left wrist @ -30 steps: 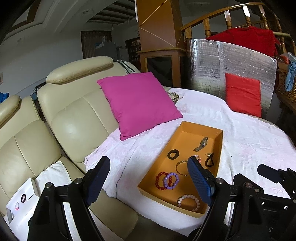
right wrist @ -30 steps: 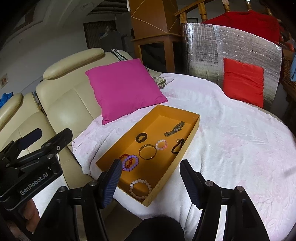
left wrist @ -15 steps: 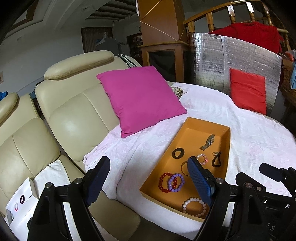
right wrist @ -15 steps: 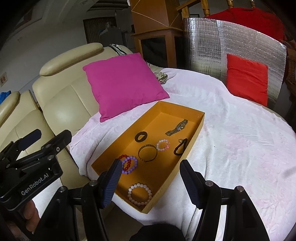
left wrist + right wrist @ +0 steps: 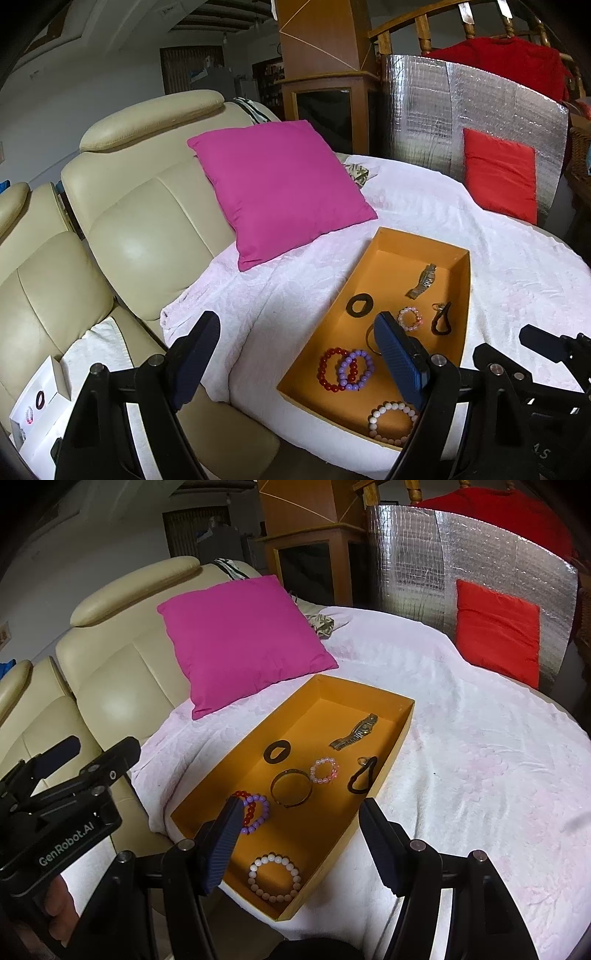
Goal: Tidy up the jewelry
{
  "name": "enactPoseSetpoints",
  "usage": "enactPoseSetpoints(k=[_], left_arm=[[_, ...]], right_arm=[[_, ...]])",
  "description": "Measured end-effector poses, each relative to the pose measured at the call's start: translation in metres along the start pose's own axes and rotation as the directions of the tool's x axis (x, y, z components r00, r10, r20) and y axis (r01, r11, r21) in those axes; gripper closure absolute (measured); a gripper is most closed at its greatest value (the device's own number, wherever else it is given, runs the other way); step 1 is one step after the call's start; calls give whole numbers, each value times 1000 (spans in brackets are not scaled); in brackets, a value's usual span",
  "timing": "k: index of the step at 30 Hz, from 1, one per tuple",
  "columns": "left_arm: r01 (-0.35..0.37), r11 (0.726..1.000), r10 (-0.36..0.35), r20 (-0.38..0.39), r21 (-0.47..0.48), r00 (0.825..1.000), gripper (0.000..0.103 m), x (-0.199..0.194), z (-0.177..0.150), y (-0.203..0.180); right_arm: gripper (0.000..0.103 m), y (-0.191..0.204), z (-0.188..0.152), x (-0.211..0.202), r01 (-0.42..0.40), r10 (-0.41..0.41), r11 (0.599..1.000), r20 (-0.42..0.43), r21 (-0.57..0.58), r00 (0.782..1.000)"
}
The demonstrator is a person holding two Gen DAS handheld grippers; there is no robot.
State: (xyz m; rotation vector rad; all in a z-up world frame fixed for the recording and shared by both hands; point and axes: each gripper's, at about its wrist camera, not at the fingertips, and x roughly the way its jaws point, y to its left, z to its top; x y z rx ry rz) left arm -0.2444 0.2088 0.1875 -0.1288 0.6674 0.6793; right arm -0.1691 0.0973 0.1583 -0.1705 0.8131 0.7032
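An orange tray (image 5: 325, 688) (image 5: 384, 240) lies on a white-covered round table and holds several jewelry pieces: a white bead bracelet (image 5: 275, 877) (image 5: 391, 421), red (image 5: 327, 369) and purple bracelets (image 5: 256, 812) (image 5: 354, 369), a gold bangle (image 5: 291, 788), a pink bead bracelet (image 5: 324, 770) (image 5: 409, 319), a black ring (image 5: 277, 751) (image 5: 359, 304), a watch (image 5: 354, 731) (image 5: 423, 280) and a black loop (image 5: 362, 779) (image 5: 441, 319). My left gripper (image 5: 295, 354) is open and empty, left of the tray. My right gripper (image 5: 299, 843) is open and empty above the tray's near end.
A magenta pillow (image 5: 280, 188) leans against a cream sofa (image 5: 140, 206) left of the table. A red cushion (image 5: 500, 175) rests against a silver foil panel (image 5: 472, 99) at the back. A white box (image 5: 33, 406) with small pieces sits on the sofa seat.
Both grippers have moved forward and down toward the tray, which now sits larger and closer in both views. Both stay open and empty.
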Motion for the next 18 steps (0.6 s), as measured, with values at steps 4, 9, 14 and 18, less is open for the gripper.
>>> enactPoseSetpoints(k=[4, 9, 14, 18], left_arm=[[-4, 1000, 4, -16, 4, 1000, 17, 11, 0, -3], [-7, 1000, 8, -34, 10, 999, 17, 25, 2, -5], [-11, 1000, 12, -21, 29, 1000, 17, 34, 2, -12], [37, 995, -36, -10, 92, 999, 17, 33, 3, -49]], right_arm=[[34, -4, 1, 11, 3, -3, 1000, -18, 4, 1000], [34, -8, 3, 24, -4, 5, 1000, -34, 14, 999], [34, -16, 6, 34, -19, 19, 999, -31, 27, 999], [34, -43, 6, 29, -22, 21, 997, 5, 75, 1000]])
